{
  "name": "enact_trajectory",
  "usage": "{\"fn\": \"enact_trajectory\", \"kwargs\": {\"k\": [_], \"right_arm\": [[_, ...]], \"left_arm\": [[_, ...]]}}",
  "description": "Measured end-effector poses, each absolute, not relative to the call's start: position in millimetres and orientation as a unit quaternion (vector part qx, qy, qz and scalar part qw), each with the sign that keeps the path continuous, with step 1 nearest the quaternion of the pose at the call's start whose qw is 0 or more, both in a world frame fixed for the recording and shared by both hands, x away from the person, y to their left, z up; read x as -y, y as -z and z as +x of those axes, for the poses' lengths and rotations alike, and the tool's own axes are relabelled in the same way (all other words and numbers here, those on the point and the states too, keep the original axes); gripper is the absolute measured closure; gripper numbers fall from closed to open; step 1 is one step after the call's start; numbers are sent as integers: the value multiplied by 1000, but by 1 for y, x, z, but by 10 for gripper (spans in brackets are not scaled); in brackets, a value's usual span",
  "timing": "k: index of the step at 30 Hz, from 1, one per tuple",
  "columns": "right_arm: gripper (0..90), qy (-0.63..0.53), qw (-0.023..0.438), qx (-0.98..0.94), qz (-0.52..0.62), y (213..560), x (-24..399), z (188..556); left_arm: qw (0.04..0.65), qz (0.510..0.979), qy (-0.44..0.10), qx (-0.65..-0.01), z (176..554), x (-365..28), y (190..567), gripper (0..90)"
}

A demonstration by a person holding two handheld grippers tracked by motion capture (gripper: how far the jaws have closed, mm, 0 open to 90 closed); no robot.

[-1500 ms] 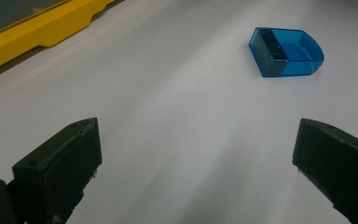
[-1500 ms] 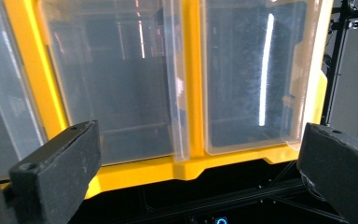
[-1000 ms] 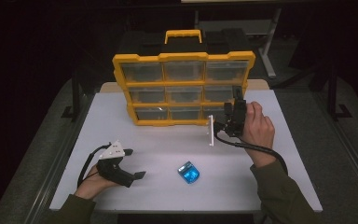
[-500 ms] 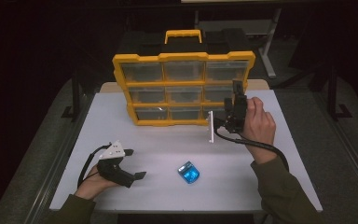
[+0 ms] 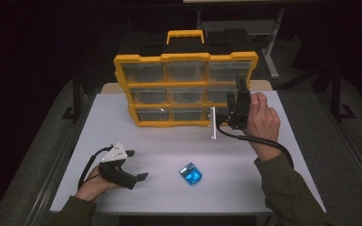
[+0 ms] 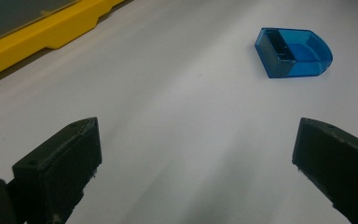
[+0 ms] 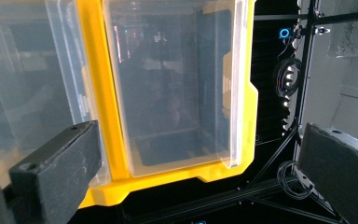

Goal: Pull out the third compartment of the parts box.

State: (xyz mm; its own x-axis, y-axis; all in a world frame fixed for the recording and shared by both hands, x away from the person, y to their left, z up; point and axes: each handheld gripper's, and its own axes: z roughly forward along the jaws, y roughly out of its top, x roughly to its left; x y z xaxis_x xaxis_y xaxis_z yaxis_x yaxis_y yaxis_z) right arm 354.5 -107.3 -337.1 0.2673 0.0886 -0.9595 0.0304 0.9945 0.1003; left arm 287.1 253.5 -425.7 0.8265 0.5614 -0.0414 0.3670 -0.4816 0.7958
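At the lower left of the high view the left gripper (image 5: 137, 165) rests low on the white table (image 5: 169, 141), a hand (image 5: 94, 181) wrapped round its grip, its jaws spread wide with nothing between them. It sits where it sat a second ago. Its own view shows the two black jaws well apart over bare tabletop, and beyond them, toward the upper right, a small blue translucent plastic box (image 6: 292, 52) lying on the table. From above, that blue box (image 5: 190, 174) lies low and centre in the frame, to the right of the left gripper and apart from it; it has not shifted.

Further back, right of centre, the right gripper (image 5: 238, 101) is held up against the right end of the yellow drawer organiser (image 5: 185, 89), which stands upright at the far middle of the table. Compared with a second ago, the right hand (image 5: 261, 117) has moved slightly closer to the cabinet. A clear drawer (image 5: 212, 123) stands pulled out of the bottom right slot, just left of the gripper. In the right gripper view the jaws stand open, the clear drawer (image 7: 172, 84) and its yellow frame between and beyond them, not pinched.
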Motion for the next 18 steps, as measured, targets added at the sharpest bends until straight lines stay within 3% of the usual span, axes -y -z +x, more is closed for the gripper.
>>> {"fn": "enact_trajectory", "kwargs": {"k": [18], "right_arm": [[0,-18,803,-593,47,319,104,361]], "left_arm": [[424,853,-119,-279,288,-256,424,11]]}}
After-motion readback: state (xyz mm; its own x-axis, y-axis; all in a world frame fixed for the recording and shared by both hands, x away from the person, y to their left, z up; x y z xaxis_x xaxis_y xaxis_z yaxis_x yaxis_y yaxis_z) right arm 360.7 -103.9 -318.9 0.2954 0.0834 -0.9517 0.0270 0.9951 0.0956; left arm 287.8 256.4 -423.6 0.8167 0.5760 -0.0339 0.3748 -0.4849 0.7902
